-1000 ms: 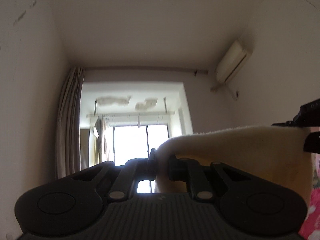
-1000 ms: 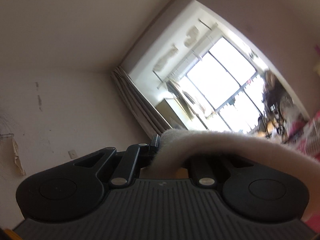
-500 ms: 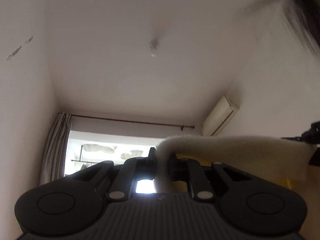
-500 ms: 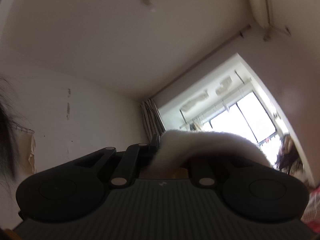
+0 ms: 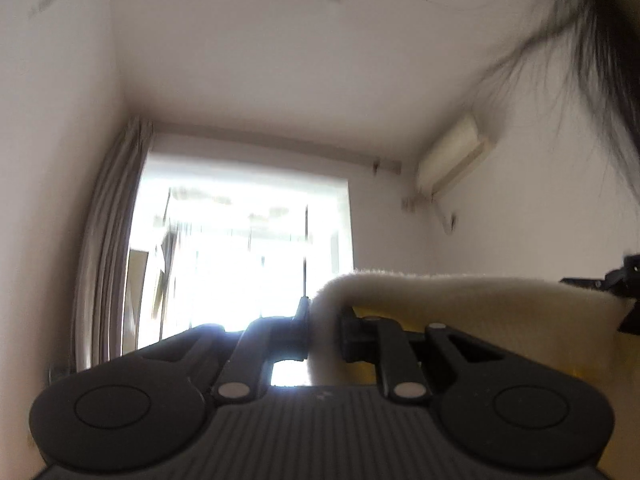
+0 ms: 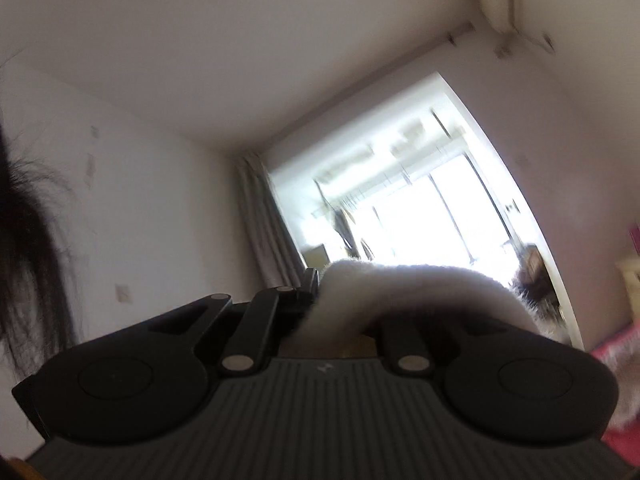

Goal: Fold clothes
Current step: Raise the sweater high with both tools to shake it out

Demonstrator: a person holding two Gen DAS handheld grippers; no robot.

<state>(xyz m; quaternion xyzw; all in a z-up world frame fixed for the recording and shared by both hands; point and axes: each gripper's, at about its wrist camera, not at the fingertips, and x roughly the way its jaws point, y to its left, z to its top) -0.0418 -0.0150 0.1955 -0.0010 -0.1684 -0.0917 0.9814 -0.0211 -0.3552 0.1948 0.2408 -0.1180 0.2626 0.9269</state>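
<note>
Both grippers are held up high and look toward the ceiling and window. My left gripper (image 5: pixel 323 326) is shut on the edge of a cream fleece garment (image 5: pixel 460 300), which stretches right to the other gripper (image 5: pixel 624 280) at the frame's right edge. A yellow part of the garment (image 5: pixel 592 364) hangs below. In the right wrist view my right gripper (image 6: pixel 336 308) is shut on the same cream fleece garment (image 6: pixel 420 292), which drapes over its right finger and hides it.
A bright window (image 5: pixel 240 256) with a grey curtain (image 5: pixel 108 240) is ahead. An air conditioner (image 5: pixel 452 160) hangs on the right wall. The person's dark hair (image 5: pixel 600 40) hangs in at top right. Pink fabric (image 6: pixel 616 356) lies low at right.
Both grippers have tilted back down a little, so the window fills more of each view. Both still hold the fleece edge stretched between them.
</note>
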